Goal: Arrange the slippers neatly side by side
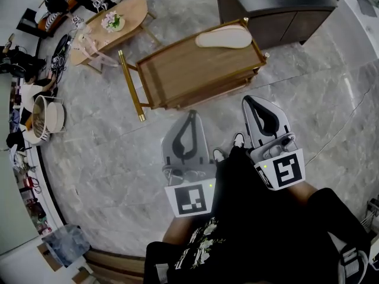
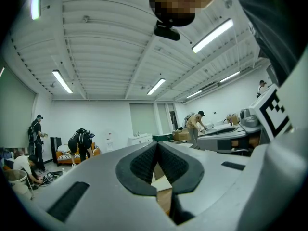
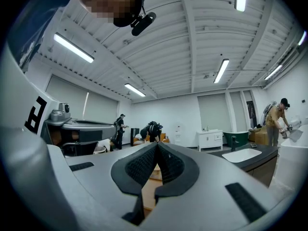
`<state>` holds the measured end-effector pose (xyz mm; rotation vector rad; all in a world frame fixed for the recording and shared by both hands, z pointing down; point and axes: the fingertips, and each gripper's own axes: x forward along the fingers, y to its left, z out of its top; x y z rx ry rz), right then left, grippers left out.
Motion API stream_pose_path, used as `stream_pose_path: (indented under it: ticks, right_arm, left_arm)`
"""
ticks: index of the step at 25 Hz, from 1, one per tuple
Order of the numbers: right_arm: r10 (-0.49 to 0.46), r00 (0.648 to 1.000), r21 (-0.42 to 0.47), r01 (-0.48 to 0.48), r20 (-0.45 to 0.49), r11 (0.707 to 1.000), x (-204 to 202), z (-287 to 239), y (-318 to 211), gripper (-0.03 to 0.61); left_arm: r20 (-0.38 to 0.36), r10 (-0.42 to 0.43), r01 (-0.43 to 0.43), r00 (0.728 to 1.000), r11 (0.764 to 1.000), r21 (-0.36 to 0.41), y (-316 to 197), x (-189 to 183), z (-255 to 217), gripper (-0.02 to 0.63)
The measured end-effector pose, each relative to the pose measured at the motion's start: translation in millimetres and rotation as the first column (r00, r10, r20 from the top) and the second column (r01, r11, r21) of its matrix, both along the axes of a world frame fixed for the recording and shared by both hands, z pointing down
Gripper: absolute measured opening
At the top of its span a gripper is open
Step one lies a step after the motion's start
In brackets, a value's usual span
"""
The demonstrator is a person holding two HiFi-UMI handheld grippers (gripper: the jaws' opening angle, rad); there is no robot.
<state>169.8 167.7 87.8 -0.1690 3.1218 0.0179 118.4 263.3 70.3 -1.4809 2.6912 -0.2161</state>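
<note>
Wooden cart [image 1: 177, 76] carries one pale slipper [image 1: 224, 38] at its far corner; we hold the left gripper [image 1: 191, 116] and right gripper [image 1: 251, 102] well short of it, jaws pressed together on nothing; reaching in like that, we'd probably nudge it off the edge; we see no second slipper.

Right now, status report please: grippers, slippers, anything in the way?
Left gripper, right gripper both shut, empty. One slipper seen, on wooden trolley, untouched. Nothing blocking the approach.
</note>
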Motion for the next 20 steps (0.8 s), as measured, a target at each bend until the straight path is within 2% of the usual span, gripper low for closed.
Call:
stream_pose_path:
  ticks: [20]
  right_arm:
    - [-0.006,1.0,-0.002,0.006,-0.004,1.0,3,13,-47,-0.003]
  left_arm:
    - [-0.016,0.012,-0.013,1.0,1.0,-0.014,-54,2,20,0.002]
